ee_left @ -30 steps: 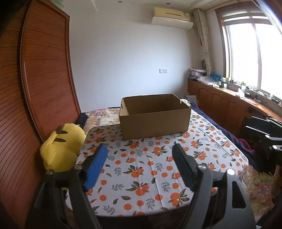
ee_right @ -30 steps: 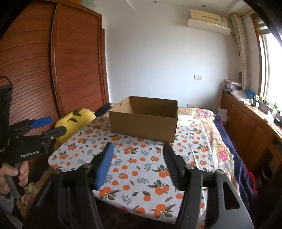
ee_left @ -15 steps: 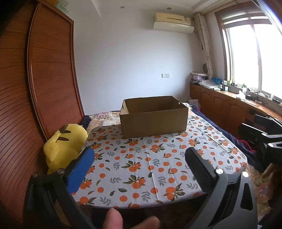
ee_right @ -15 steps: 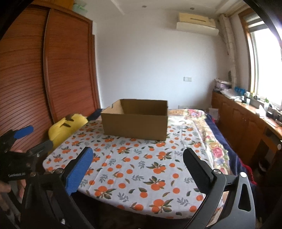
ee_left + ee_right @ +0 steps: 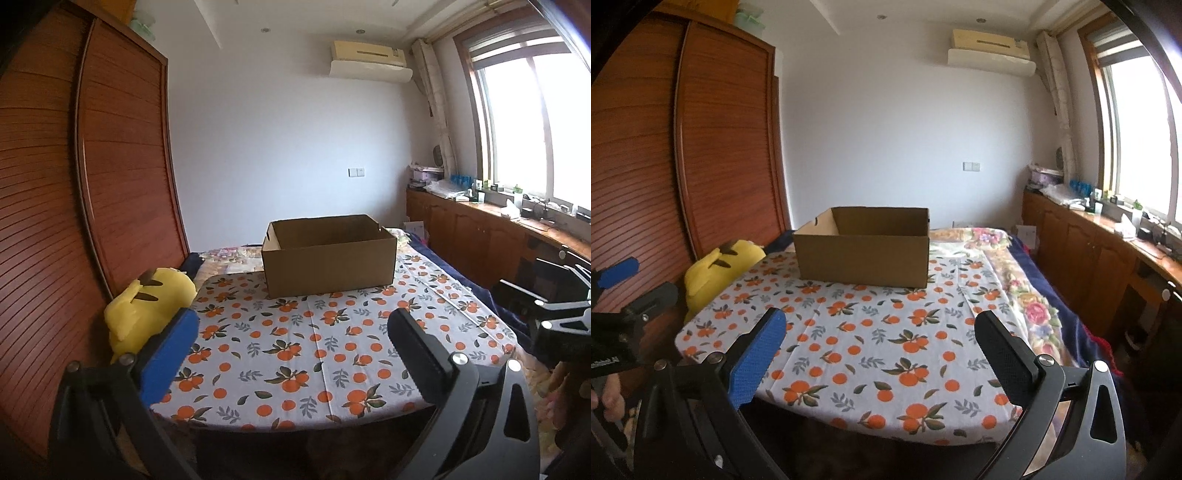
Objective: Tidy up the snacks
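Cardboard box (image 5: 328, 258), open-topped, on far side of surface (image 5: 314, 350); left gripper (image 5: 291, 354) and right gripper (image 5: 879, 354) near, jaws spread wide, holding nothing.

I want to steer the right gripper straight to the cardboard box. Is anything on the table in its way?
Nothing visible is. Between the open right gripper and the cardboard box lies only bare orange-print tablecloth. The yellow plush sits off the table's left edge, outside that path.

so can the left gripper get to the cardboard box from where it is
Probably yes: the left gripper is open and empty, and only bare orange-print tablecloth lies between it and the cardboard box, though the box sits farther back.
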The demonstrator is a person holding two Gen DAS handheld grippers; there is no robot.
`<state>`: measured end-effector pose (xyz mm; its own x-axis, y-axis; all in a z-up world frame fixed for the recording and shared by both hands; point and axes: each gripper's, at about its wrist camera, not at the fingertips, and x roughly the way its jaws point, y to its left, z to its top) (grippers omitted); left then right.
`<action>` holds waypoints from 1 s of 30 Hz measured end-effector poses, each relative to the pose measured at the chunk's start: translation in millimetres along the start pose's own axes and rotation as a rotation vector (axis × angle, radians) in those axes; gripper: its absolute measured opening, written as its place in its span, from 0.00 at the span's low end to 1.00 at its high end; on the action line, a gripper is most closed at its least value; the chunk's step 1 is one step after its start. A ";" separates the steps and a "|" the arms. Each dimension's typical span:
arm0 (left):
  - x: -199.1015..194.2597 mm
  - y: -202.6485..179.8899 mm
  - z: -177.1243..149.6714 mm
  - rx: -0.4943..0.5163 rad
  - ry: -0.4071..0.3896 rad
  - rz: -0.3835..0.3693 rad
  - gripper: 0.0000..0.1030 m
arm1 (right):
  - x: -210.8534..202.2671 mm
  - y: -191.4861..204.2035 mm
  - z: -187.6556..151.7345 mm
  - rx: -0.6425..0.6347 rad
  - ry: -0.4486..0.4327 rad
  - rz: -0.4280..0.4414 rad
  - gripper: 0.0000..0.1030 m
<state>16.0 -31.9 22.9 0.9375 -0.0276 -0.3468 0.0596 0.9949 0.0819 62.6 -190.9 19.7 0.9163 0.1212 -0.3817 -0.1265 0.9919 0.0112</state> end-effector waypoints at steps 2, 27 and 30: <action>-2.6 0.2 -0.9 -0.004 0.000 -0.005 1.00 | -5.4 1.6 -1.8 -0.003 -0.013 -0.017 1.00; -0.3 9.0 -11.4 -0.025 0.024 0.018 1.00 | -10.5 0.5 -12.5 0.022 -0.011 -0.074 1.00; -0.5 9.0 -11.4 -0.024 0.022 0.018 1.00 | -10.7 0.2 -12.5 0.022 -0.010 -0.074 1.00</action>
<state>12.2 -21.8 13.1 0.9305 -0.0073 -0.3661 0.0338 0.9973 0.0659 48.1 -192.5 12.3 0.9266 0.0479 -0.3729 -0.0502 0.9987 0.0035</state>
